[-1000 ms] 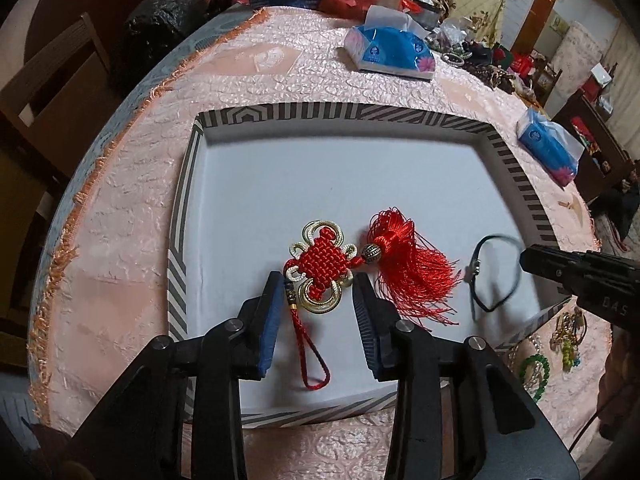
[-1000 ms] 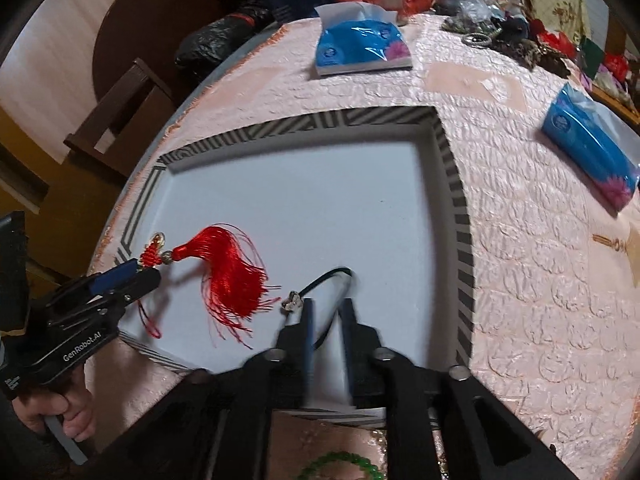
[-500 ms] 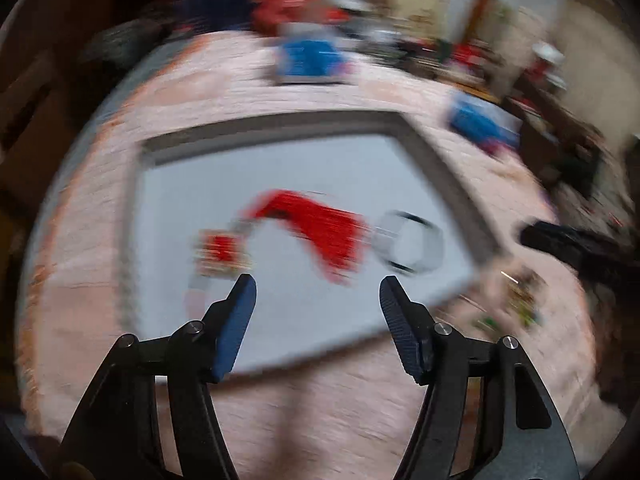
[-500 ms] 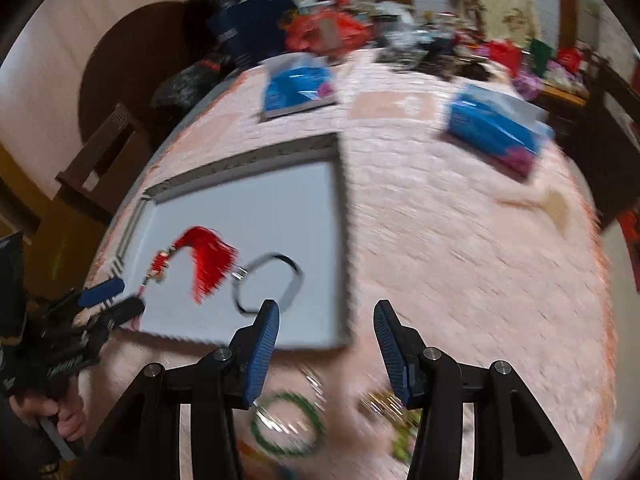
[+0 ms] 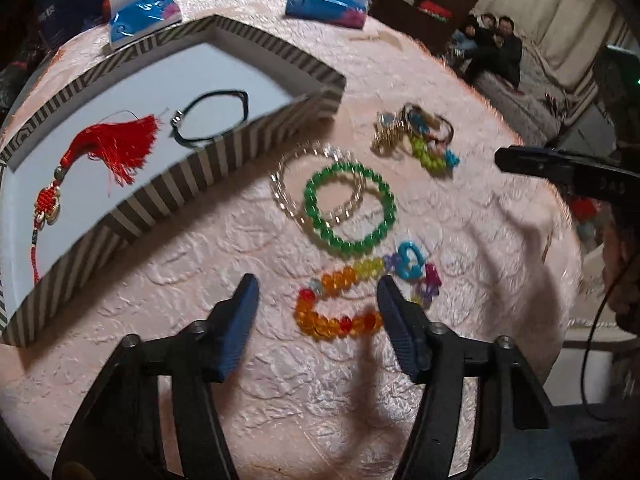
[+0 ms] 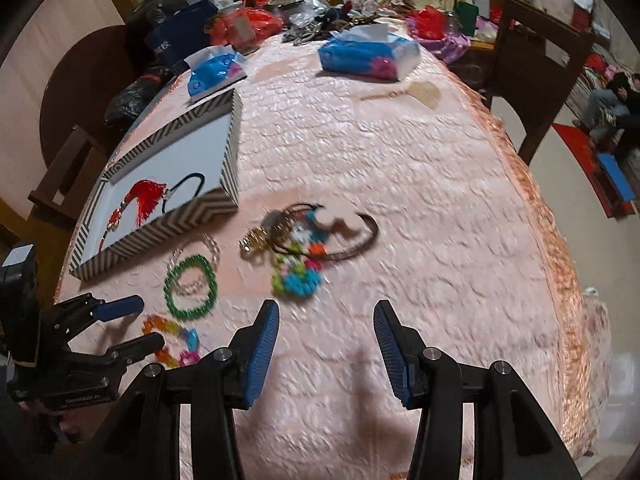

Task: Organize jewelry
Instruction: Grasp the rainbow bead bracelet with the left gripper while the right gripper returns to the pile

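Note:
A striped-rim tray [image 5: 172, 184] [image 6: 176, 220] holds a red tassel knot [image 5: 116, 144] [image 6: 146, 196] and a black cord bracelet [image 5: 212, 118]. On the pink cloth lie a green bead bracelet [image 5: 309, 204] [image 6: 170, 300], a clear bead bracelet [image 5: 280, 196] and a tangled pile of jewelry [image 5: 416, 136] [image 6: 296, 248]. My left gripper [image 5: 318, 282] [image 6: 146, 322] hangs over an orange and multicoloured bead bracelet [image 5: 332, 326] [image 6: 168, 326]. Its jaws are closing, with the bracelet between them and untouched. My right gripper [image 6: 327, 308] [image 5: 520, 162] is open over bare cloth, just short of the pile.
Two blue tissue packs [image 5: 144, 12] [image 6: 368, 54] lie at the far side among clutter. A thin brown bangle [image 6: 360, 244] rests beside the pile. The table's fringed edge [image 6: 552, 220] curves down the right, with a wooden chair [image 6: 536, 40] beyond. People [image 5: 492, 48] sit in the background.
Both grippers have swung off the tray to the loose jewelry on the cloth, and both stand wider. The red tassel knot and black cord bracelet stay in the tray.

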`<state>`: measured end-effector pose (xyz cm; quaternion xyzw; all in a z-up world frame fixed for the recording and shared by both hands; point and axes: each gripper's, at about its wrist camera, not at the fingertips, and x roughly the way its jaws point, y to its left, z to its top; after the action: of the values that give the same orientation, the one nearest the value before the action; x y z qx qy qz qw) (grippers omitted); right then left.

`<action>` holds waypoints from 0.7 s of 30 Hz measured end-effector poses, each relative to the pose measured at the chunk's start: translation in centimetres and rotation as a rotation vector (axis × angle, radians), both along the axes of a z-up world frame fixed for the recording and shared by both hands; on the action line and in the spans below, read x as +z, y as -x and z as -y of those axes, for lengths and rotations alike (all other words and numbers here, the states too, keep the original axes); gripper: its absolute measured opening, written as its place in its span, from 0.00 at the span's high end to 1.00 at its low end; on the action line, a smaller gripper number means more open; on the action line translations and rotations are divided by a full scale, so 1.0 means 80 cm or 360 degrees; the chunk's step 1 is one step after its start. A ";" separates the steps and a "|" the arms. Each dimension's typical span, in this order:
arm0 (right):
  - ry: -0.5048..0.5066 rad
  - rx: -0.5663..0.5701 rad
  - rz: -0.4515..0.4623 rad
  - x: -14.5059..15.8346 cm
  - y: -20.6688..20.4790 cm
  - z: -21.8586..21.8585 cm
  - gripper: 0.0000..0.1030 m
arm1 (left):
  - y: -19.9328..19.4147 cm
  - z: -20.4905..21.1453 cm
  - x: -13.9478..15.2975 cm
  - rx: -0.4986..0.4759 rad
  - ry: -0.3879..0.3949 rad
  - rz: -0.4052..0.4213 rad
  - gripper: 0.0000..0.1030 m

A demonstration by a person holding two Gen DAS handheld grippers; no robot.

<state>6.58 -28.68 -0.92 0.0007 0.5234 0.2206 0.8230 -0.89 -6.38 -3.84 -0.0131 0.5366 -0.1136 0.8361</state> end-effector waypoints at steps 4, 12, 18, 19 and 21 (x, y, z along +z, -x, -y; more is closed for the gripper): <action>-0.0013 -0.0012 0.0007 -0.003 -0.002 0.013 0.54 | 0.010 0.014 -0.003 -0.0034 -0.0089 0.0013 0.47; -0.0191 0.0159 -0.0034 -0.016 -0.018 -0.010 0.61 | 0.020 0.008 -0.003 0.0003 -0.0170 0.0001 0.92; -0.0141 0.0212 -0.0034 -0.026 -0.030 -0.036 0.63 | 0.036 -0.009 0.020 0.0092 -0.0142 0.0049 0.93; -0.0148 0.0203 -0.0039 -0.026 -0.033 -0.037 0.63 | 0.037 -0.013 0.023 0.0114 -0.0132 0.0054 0.92; -0.0128 0.0178 -0.0025 -0.025 -0.039 -0.039 0.63 | 0.038 -0.020 0.027 0.0150 -0.0115 0.0053 0.93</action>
<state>9.68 -25.55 -2.89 0.0064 0.5199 0.2871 0.8045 -3.95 -4.82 -1.69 -0.0062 0.5250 -0.0548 0.8493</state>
